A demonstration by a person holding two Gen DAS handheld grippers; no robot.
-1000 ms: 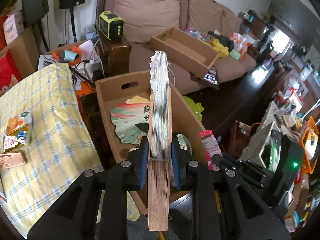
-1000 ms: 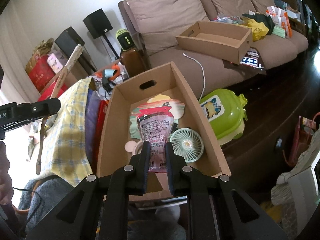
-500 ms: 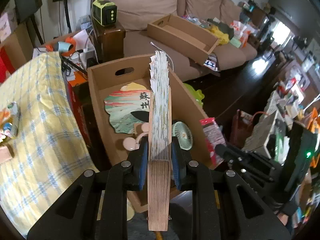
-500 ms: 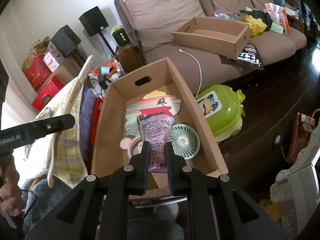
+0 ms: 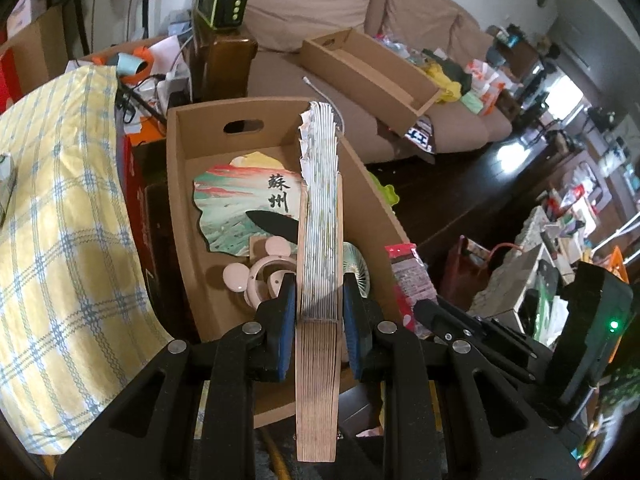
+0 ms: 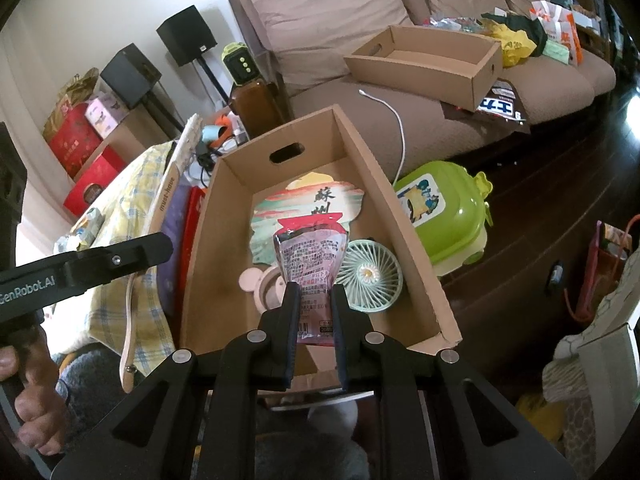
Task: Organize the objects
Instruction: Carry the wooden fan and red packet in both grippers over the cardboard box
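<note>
Clamping a folded fan point(image 5: 320, 264), the left gripper point(image 5: 319, 300) shows edge-on slats — right gripper point(image 6: 314, 312) pinches a snack packet point(image 6: 310, 256).

1. Cardboard box point(image 6: 396, 216) open on top, no cover over it
2. Floor crowded: painted flat fan point(image 6: 308, 208) at the back, pink round item point(image 6: 266, 286) and green handheld fan point(image 6: 370, 276) at the near end
3. Bare floor strip along the left wall, far corners too
4. Left wall tight against red boxes point(image 5: 134, 184) and yellow checked cloth point(image 5: 60, 208), probably no gap
</note>
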